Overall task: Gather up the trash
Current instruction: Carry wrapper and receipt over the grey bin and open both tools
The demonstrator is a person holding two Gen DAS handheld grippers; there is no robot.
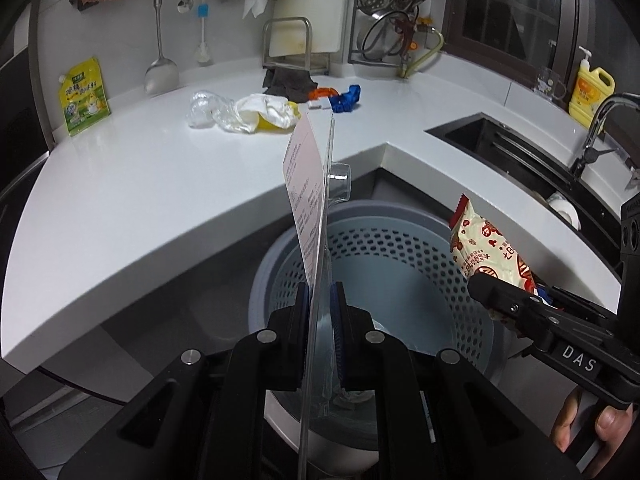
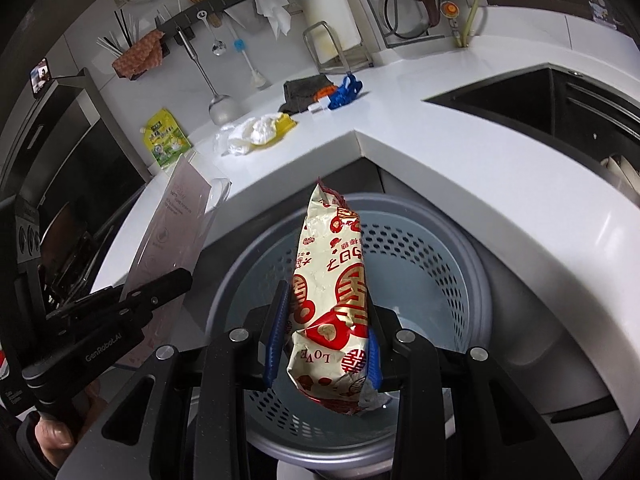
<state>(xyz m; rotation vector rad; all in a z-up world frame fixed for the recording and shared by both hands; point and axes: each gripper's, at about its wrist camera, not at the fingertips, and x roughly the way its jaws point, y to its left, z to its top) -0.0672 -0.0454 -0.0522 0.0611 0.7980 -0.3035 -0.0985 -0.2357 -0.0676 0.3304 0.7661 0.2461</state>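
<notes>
**Left wrist view: two pieces of trash held over the bin**

Left wrist view shows the left gripper [image 1: 320, 308] pinching a blister pack [image 1: 310, 200] edge-on, stiff clear plastic backed by printed card, standing upright above the bin [image 1: 400, 248]. The right gripper [image 2: 322, 340] clamps a crinkled, glossy snack wrapper [image 2: 330, 292], cream with red print, directly over the bin's perforated grey wall. Both seem positioned for dropping. Beyond the bin, on the counter [image 1: 160, 168], lie a crumpled clear bag [image 1: 208, 112] and a green pouch [image 1: 84, 98].
</notes>
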